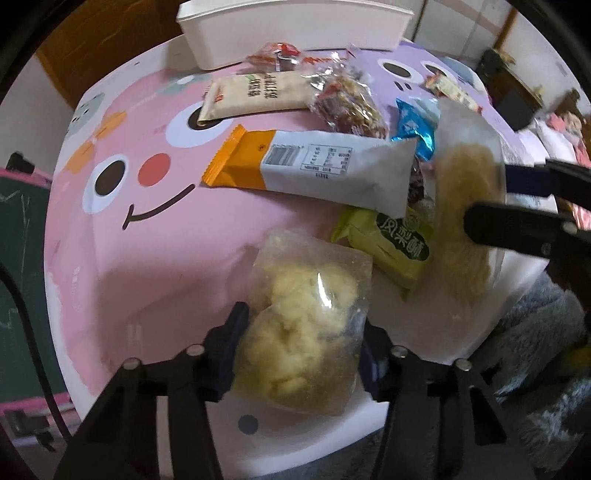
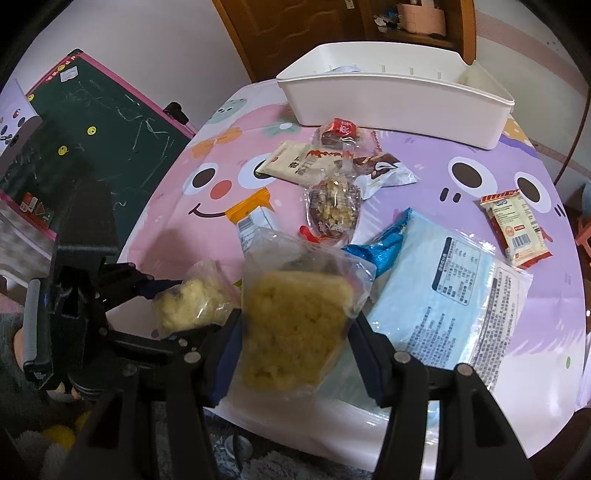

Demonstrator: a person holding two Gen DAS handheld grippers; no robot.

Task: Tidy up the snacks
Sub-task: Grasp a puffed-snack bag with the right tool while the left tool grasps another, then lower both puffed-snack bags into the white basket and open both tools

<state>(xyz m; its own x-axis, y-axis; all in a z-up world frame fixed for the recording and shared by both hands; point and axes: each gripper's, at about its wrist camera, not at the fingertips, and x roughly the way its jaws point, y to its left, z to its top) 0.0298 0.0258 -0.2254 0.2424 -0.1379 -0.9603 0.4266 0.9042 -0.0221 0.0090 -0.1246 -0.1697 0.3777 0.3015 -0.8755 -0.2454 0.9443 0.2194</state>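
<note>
Pink and lilac cartoon faces cover the tablecloth [image 1: 155, 258] we work over. In the left wrist view our left gripper [image 1: 299, 354] clamps a clear bag of pale yellow crumbly snack [image 1: 306, 339], its pads pressed into both sides, near the table's near edge. Further off lie an orange-and-white packet [image 1: 310, 166], a green packet [image 1: 391, 240] partly buried beneath it, a beige packet [image 1: 255, 96] and a nut bar [image 1: 347, 103]. A white bin [image 1: 295, 29] stands at the far edge, its top cut off. Our right gripper [image 1: 491, 199] enters from the right, gripping a second clear bag [image 1: 465, 206].

In the right wrist view that gripper [image 2: 291, 336] holds the flat block of yellow puffed snack [image 2: 291, 325] between its pads, raised above a light blue pack [image 2: 450, 291]. One red-and-cream packet [image 2: 517, 229] lies alone at the right. The bin [image 2: 399, 99] shows its full rim; what lies inside we cannot make out. A green chalkboard [image 2: 103, 122] leans at the left, a wooden door [image 2: 280, 33] behind. We count two clear bags, one per gripper.
</note>
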